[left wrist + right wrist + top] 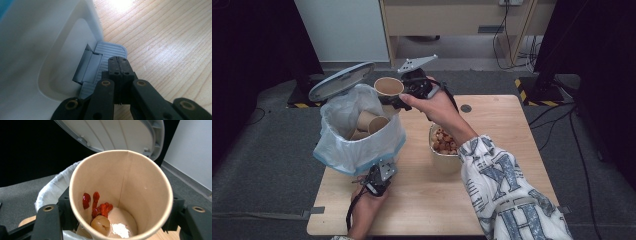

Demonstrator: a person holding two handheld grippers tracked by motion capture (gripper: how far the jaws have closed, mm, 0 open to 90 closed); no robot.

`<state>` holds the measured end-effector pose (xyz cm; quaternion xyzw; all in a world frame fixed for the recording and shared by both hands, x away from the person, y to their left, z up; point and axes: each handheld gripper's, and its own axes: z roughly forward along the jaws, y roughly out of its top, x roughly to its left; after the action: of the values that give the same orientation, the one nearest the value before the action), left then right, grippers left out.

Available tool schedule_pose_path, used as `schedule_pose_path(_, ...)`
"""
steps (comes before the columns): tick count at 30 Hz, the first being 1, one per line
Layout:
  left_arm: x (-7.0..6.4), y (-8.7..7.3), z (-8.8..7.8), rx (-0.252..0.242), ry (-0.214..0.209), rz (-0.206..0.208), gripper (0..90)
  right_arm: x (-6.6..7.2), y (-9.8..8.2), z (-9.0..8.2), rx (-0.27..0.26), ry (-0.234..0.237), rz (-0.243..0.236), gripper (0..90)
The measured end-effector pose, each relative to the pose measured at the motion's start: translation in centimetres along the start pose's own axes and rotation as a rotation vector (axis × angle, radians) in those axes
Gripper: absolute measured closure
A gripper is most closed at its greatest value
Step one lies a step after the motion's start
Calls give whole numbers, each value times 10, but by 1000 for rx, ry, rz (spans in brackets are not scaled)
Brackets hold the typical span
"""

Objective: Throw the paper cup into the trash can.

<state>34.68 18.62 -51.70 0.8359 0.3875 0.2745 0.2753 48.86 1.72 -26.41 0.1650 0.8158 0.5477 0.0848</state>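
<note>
On the pale wood-grain table [492, 150], my left gripper [119, 65] pressed its closed jaws on the ribbed grey pedal [110, 50]; my right gripper [404, 97] clasped a smooth paper cup [388, 86], its base hidden.

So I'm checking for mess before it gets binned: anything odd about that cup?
The paper cup clamped in the right gripper isn't empty: red scraps and a pale round piece cling inside near its bottom. It's tilted beside the open bin; nothing looks spilled.

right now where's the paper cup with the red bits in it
In the high view the paper cup is clamped in the right tool, held above the far right rim of the lined bin, just right of the raised bin lid.
</note>
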Motion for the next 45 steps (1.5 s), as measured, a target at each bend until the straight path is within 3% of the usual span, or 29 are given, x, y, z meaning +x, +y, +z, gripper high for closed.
schedule_pose_path(25,0,0,0,-1,-4,-2,897,10,-5,43,25,16,-8,324)
schedule_pose_path(45,0,0,0,-2,-4,-4,897,29,-6,78,50,46,-26,305)
